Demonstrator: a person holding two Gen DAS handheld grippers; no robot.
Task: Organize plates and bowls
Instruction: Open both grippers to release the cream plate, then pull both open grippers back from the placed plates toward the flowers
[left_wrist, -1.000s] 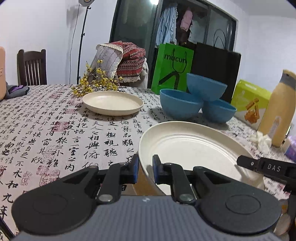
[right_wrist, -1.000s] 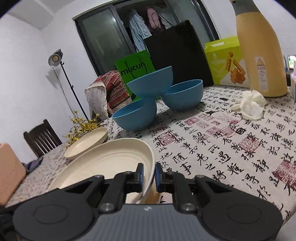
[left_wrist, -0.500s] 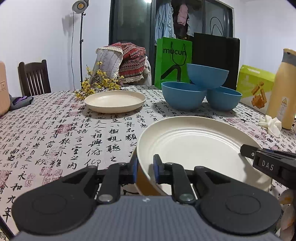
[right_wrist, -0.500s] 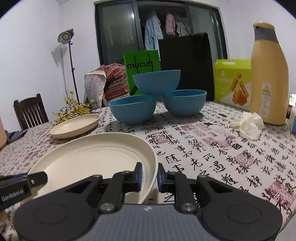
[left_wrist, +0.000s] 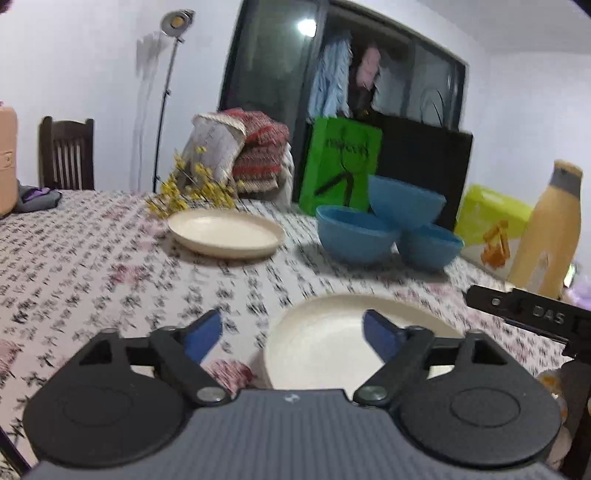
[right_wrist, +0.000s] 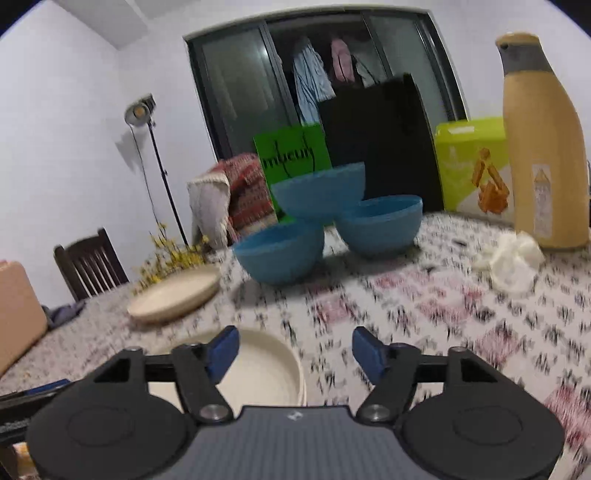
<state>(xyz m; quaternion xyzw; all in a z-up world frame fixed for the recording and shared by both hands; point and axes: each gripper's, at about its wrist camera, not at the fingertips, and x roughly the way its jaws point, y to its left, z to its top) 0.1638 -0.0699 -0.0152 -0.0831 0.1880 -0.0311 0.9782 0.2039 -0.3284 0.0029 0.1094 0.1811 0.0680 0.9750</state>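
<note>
Where the patterned desk carries the tableware, the count is two cream plates and three blue bowls. The near plate lies flat on the desk just in front of both tools; the far plate lies well apart from it, beside a spray of yellow flowers. Two bowls, the left bowl and the right bowl, stand side by side, and the top bowl rests tilted on their rims.

The left hand-held gripper points slightly downward over the near plate's left rim. Its jaws have just been opening and now stand wide apart, with the rim below the gap and neither pad pressing on it. The right hand-held gripper is also angled slightly downward. Its jaws have likewise just been opening and stand apart; the plate's right edge lies under the left finger, apparently free of contact, though motion blur limits certainty.

The left wrist view alone shows the other tool's black finger at the right edge. The right wrist view alone shows a crumpled white tissue near the tall yellow bottle. Both views show a green bag and a yellow-green box behind the bowls.
</note>
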